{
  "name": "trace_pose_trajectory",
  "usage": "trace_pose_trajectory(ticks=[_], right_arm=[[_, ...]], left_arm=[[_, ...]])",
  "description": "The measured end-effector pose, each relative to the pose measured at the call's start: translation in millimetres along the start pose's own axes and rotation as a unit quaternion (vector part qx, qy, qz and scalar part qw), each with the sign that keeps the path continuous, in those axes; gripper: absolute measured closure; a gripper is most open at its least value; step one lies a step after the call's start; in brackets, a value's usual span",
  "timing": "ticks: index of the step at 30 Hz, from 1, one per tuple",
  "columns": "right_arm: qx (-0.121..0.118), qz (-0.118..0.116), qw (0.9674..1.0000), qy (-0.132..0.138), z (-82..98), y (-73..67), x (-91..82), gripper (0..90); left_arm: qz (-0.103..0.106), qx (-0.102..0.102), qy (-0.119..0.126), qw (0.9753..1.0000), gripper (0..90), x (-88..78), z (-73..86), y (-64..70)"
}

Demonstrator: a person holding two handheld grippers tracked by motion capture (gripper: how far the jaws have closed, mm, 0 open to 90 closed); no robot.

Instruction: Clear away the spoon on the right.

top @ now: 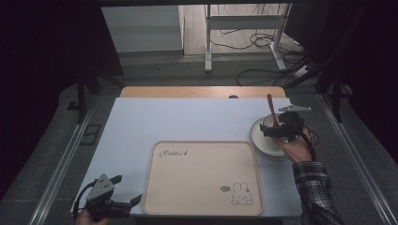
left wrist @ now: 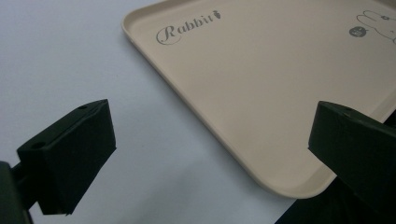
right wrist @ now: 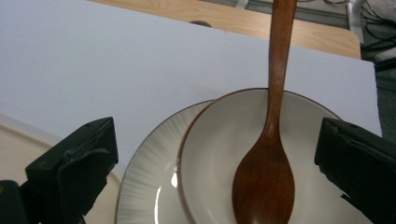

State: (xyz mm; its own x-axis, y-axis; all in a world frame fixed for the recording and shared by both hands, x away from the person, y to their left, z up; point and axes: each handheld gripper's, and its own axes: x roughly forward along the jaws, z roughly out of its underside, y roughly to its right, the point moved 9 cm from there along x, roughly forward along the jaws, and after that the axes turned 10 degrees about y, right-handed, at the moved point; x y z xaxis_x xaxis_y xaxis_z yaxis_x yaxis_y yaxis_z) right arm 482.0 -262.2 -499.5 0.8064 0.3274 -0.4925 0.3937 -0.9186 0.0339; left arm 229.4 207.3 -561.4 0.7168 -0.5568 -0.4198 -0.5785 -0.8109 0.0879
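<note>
**Right gripper poised over bowl and spoon; left parked by tray**

Left gripper [top: 126, 202] is held low at the near-left table corner, just beside the tray [top: 157, 197], jaws spread wide with nothing between them. In the left gripper view the tray's near corner [left wrist: 299, 186] is seen between the jaws, untouched. It is judged to be parked there, out of the way yet close enough to steady the tray if needed.

The tray is laid flat at the near middle of the white mat [top: 141, 122], bare, probably meant as the receiving place.

At the right, a bowl [top: 263, 123] is stacked on a plate [top: 265, 145], just beyond the tray's far-right corner. A wooden spoon [top: 271, 107] is rested in the bowl, handle leaned over the far rim. Right gripper [top: 277, 129] is hovered over the bowl, jaws spread, nothing pinched; in its own view the spoon [right wrist: 266, 182] is framed between them, bowl [right wrist: 210, 149] and plate [right wrist: 144, 186] below. A grasp on spoon or bowl is judged likely next.
</note>
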Motion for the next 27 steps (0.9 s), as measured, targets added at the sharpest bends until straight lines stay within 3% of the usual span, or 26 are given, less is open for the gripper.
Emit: trace_pose_trajectory(ticks=[3,12,20,27], right_arm=[[-0.001,0.007,0.9999,-0.009,-1.7,5.0,5.6,1.1],[-0.003,0.03,0.9995,-0.012,-12.3,17.0,18.2,21.1],[-0.001,0.034,0.9992,-0.024,-17.2,28.1,36.0,23.1],[-0.028,0.065,0.9968,-0.036,-20.0,41.6,48.5,38.8]], left_arm=[[0.001,0.0,0.0,1.0,0.5,0.0,0.0,0.0],[0.002,-0.001,0.001,1.0,0.6,-0.1,0.0,0.0],[0.003,0.0,0.0,1.0,0.6,-0.1,0.1,0.0],[0.004,-0.001,0.001,1.0,0.7,-0.3,0.1,0.0]])
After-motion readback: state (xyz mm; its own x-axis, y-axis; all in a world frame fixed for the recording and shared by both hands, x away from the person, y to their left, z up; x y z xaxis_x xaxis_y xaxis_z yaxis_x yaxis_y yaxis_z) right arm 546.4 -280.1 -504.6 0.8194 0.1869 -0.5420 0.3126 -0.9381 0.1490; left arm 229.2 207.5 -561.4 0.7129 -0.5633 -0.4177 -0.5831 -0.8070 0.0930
